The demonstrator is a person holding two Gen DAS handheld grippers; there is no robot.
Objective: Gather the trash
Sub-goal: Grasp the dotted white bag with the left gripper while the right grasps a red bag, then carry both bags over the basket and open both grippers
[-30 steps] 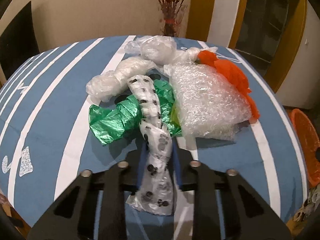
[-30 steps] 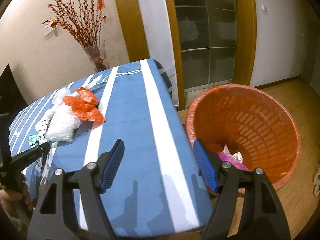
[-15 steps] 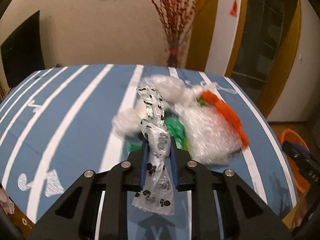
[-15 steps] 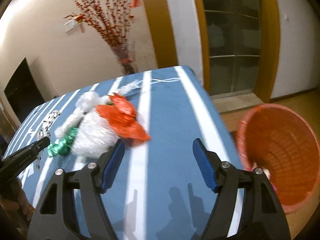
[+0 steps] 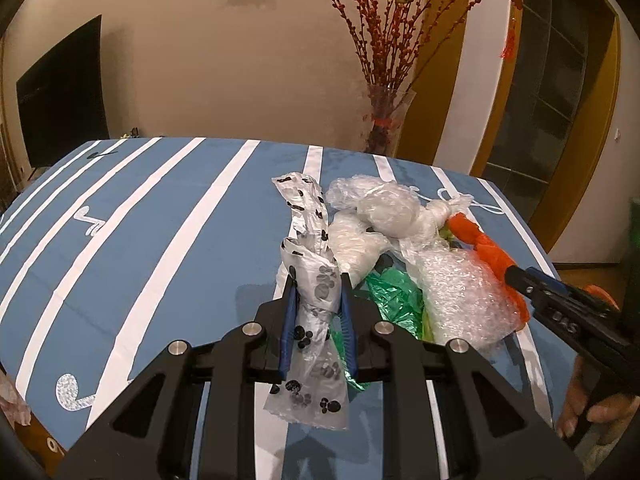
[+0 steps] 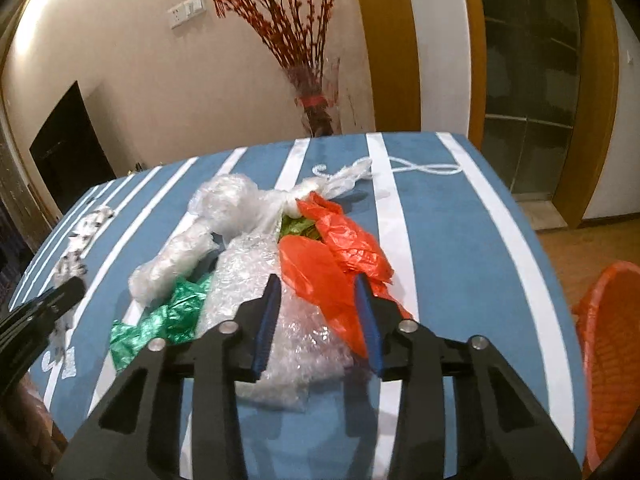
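L gripper (image 5: 316, 304): clamped on paw-print bag (image 5: 310, 280), long axis running away along jaws. R gripper (image 6: 318, 320): jaws closing, orange bag (image 6: 328, 268) and bubble wrap (image 6: 256, 276) between pads, dead ahead. Basket (image 6: 612, 344) to R, nearer R hand.

Left claw (image 5: 316, 292) clamped tight on a paw-print bag (image 5: 310, 280), angled downward, right claw (image 6: 318, 300) closing around an orange bag (image 6: 320, 272), angled downward

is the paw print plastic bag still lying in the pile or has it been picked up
Picked up. The clear paw-print plastic bag is pinched in the left gripper, its top standing above the blue striped tablecloth, its tail hanging below the fingers.
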